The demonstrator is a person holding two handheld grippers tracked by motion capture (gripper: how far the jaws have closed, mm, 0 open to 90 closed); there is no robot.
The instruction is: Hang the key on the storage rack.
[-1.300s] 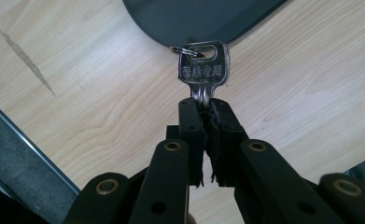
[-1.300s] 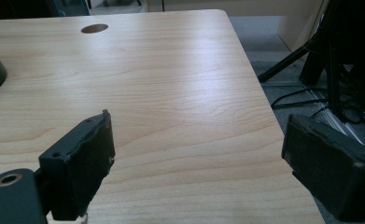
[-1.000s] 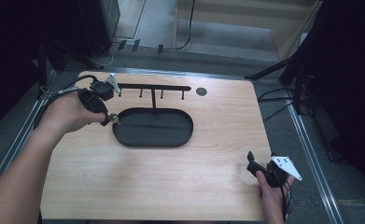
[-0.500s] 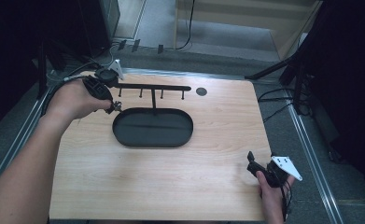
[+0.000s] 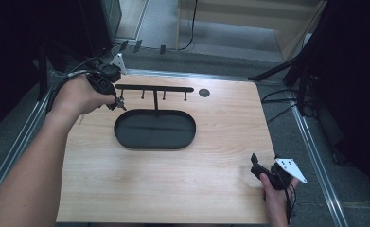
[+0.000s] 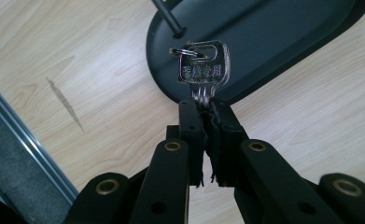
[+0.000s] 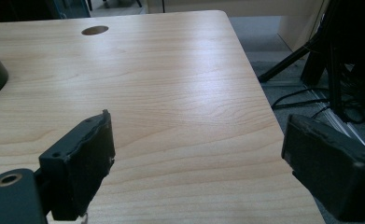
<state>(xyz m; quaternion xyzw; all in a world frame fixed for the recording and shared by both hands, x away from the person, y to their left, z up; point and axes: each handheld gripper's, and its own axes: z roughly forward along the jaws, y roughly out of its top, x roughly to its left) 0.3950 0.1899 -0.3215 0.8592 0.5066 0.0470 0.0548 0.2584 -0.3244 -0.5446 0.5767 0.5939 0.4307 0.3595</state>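
Item: keys [image 6: 202, 70], silver, on a ring, blades clamped between the jaws of my left tool [image 6: 207, 105], heads outward. Location: above the left end of the black oval tray [image 5: 155, 129], just below the hook rack [image 5: 154, 88] rising from it. My judgement: the ring goes on the rack's leftmost peg; I approach level and slide it fully on before releasing. Right tool [image 7: 196, 163]: jaws wide apart, holding nothing, over the worktop [image 5: 173, 184] well right of the tray.

Lab: tripod legs [image 5: 277, 71], floor cables [image 5: 282, 101]
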